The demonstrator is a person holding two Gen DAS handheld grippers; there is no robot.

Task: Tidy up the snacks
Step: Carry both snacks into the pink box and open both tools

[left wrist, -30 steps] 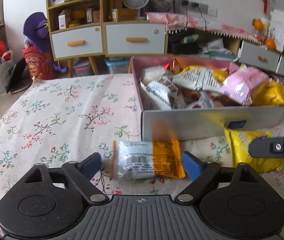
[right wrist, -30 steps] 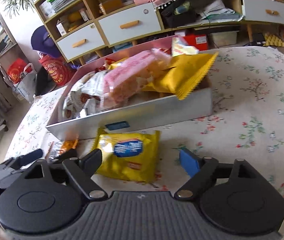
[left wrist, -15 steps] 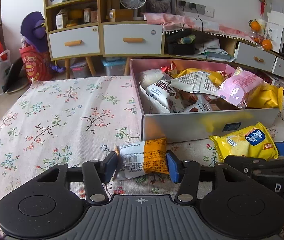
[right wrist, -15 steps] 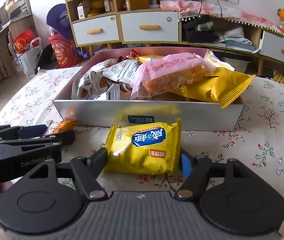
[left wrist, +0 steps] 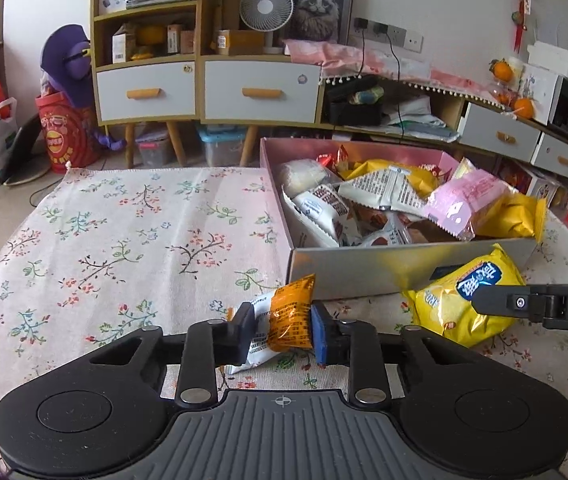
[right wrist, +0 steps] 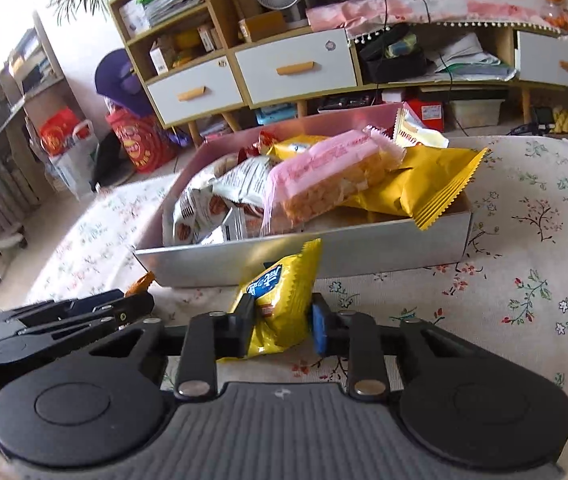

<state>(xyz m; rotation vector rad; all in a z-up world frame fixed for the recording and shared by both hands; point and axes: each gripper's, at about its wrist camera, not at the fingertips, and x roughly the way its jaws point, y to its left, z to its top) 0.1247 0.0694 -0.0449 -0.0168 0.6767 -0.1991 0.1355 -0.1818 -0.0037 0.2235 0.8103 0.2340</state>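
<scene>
Snacks are the subject: two packets sit in the tools, the rest in a box. Nearest in the left wrist view, the left gripper point(left wrist: 279, 336) has its jaws closing on a small orange-and-white snack packet point(left wrist: 284, 322), pads pressed on both sides, the wrapper crumpled and tilted above the floral tablecloth point(left wrist: 123, 240). In the right wrist view, the right gripper point(right wrist: 281, 326) likewise has its jaws closing on a yellow snack bag point(right wrist: 281, 300), which stands on edge between the pads, pinched narrow. The two tools are side by side, the left one visible at the lower left of the right view. Just beyond both packets stands the grey front wall of an open snack box point(left wrist: 364, 272), pink inside, piled with white, yellow and pink wrapped snacks; a pink packet point(right wrist: 332, 176) lies on top. Farther back, off the table, a cabinet with white drawers point(left wrist: 203, 88) carries a small fan point(left wrist: 266, 7).
</scene>
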